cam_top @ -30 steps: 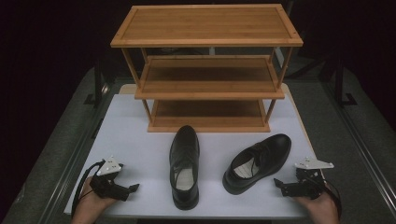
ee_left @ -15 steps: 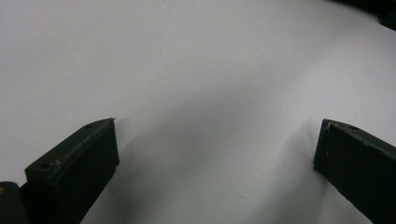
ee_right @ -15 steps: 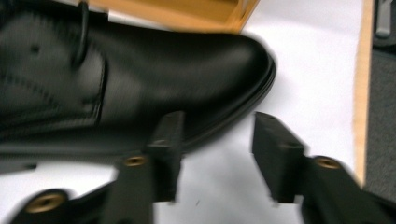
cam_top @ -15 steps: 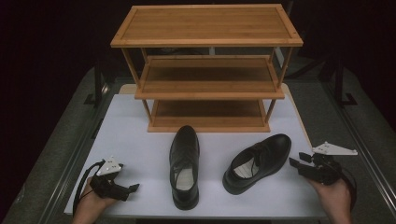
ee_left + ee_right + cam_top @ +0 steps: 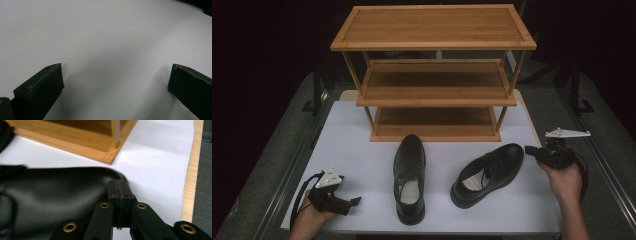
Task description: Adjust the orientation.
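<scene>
In the high view, two black shoes are seen on the white bench [image 5: 362,130], in front of a three-level wooden rack [image 5: 434,75]. The left shoe [image 5: 409,175] lies straight, with its toe toward the rack. The right shoe [image 5: 489,172] lies at an angle, its toe pointing to the right tongs [image 5: 532,150], which are held just beside that toe. The left tongs [image 5: 354,201] are rested near the bench's front left corner, well apart from both shoes. All three shelves of the rack are bare, so no shoe has been placed yet, and the whole work of storing them is judged to remain.

In the left gripper view, the left tongs [image 5: 115,82] are seen wide open over the bare white bench [image 5: 105,37], with nothing between the jaws.

In the right gripper view, the right tongs [image 5: 120,190] have just been closing and now stand fully closed, pad against pad, with nothing held between them. The toe of the right shoe [image 5: 62,192] is found directly at their tip; whether it is touched cannot be told. The rack's bottom corner [image 5: 110,155] is seen behind. The shoe is judged to be not yet gripped.
</scene>
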A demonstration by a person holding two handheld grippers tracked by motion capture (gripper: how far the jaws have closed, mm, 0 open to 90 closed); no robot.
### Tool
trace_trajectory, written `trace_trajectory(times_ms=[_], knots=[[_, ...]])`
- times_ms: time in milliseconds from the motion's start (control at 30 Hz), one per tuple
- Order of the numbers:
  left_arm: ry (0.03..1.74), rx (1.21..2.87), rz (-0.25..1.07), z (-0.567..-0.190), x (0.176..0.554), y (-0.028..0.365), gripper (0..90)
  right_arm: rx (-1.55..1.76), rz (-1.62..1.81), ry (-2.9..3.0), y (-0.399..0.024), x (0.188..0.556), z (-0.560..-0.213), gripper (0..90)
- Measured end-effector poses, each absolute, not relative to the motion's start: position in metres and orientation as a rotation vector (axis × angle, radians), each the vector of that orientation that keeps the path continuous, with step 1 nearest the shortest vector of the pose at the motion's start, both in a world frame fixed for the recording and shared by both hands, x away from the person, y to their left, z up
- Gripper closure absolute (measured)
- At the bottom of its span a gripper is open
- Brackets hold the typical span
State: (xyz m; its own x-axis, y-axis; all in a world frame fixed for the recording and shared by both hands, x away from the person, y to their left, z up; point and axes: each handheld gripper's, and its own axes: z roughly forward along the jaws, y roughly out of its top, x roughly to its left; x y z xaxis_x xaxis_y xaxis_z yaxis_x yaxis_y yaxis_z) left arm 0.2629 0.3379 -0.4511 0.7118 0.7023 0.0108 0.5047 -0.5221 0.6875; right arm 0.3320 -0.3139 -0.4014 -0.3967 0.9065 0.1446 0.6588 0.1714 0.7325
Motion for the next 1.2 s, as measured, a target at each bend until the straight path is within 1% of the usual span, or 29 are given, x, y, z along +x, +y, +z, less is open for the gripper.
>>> trace_trajectory(times_ms=[233,333,633,967,1200], knots=[[0.914,2.238,0.377,-0.451,0.263,0.338,0.0,1.532,1.005,2.135,-0.324,0.359,-0.416,89.7],[0.916,2.237,0.375,-0.451,0.263,0.338,0.0,1.543,0.994,2.134,-0.326,0.364,-0.421,89.8],[0.918,2.238,0.369,-0.451,0.264,0.338,0.0,1.558,0.982,2.191,-0.322,0.368,-0.430,89.9],[0.919,2.239,0.368,-0.451,0.264,0.338,0.0,1.569,0.976,2.191,-0.321,0.365,-0.429,90.0],[0.919,2.238,0.368,-0.451,0.264,0.338,0.0,1.537,0.990,2.233,-0.308,0.363,-0.429,90.0]])
